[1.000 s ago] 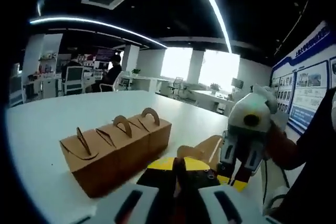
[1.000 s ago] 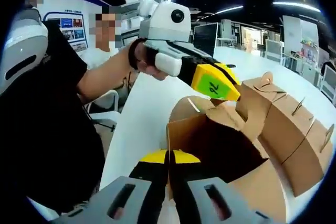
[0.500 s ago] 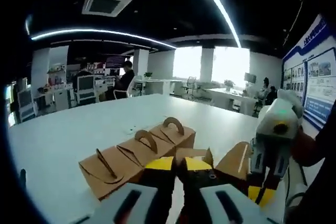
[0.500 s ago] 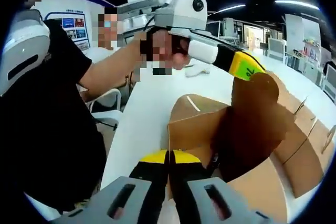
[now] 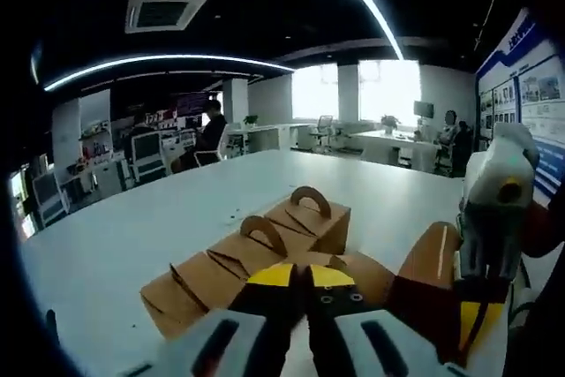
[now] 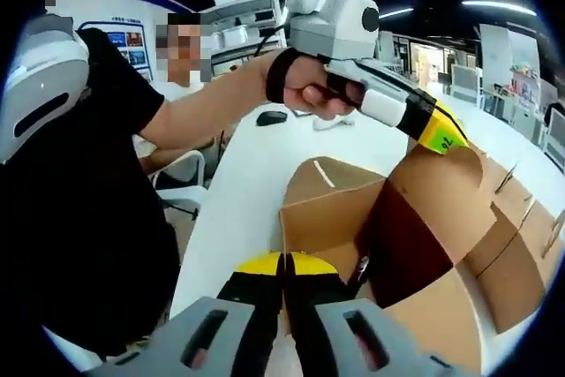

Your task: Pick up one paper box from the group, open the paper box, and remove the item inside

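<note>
Left gripper (image 6: 444,136): held in the person's hand (image 6: 311,94), forearm reaching in from the left of the right gripper view, gripper angled down and to the right, yellow tips pinched on a raised flap of the open paper box (image 6: 415,227). Its 2 jaws read together in its own view (image 5: 305,276). Right gripper (image 6: 282,264): jaws pressed together, at the box's near wall; it stands upright at the right of the left gripper view (image 5: 481,320).

Wide bare table (image 5: 132,218) left of the boxes (image 5: 256,253). Raised flap (image 6: 433,209) blocks the open box's (image 6: 353,218) far side.
</note>
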Motion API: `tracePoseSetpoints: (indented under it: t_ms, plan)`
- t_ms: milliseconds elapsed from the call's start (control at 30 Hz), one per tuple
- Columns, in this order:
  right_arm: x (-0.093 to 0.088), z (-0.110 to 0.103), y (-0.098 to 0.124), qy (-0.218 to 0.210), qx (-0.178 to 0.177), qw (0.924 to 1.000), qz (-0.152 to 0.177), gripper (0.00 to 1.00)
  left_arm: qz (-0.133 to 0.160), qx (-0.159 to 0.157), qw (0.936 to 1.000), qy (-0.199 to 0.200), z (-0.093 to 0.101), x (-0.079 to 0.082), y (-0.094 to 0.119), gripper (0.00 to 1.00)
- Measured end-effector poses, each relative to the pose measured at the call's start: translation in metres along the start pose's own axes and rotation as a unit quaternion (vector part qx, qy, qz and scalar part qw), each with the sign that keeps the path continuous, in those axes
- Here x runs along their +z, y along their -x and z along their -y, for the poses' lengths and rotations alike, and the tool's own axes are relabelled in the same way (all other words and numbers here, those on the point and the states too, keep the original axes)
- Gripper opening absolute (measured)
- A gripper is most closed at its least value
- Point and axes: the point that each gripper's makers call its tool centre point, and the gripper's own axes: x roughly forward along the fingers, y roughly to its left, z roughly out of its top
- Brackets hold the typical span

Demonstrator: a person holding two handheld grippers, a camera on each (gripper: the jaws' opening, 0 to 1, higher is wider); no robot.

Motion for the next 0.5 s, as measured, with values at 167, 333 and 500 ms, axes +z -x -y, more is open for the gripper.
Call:
tracePoseSetpoints:
  t_ms: [167, 333, 500]
  plan:
    - [0.0, -0.001, 0.0, 0.003, 0.002, 1.0, 0.001, 0.04, -0.004, -0.006, 1.0, -0.003, 0.0, -0.004, -0.004, 0.07]
    - [-0.001, -0.002, 0.0, 0.001, 0.005, 1.0, -0.003, 0.04, -0.005, -0.012, 0.9999, 0.011, 0.0, -0.012, -0.007, 0.06]
    - [-0.001, -0.003, 0.0, 0.001, 0.006, 1.0, -0.005, 0.04, -0.006, -0.013, 0.9998, 0.015, 0.0, -0.016, -0.007, 0.08]
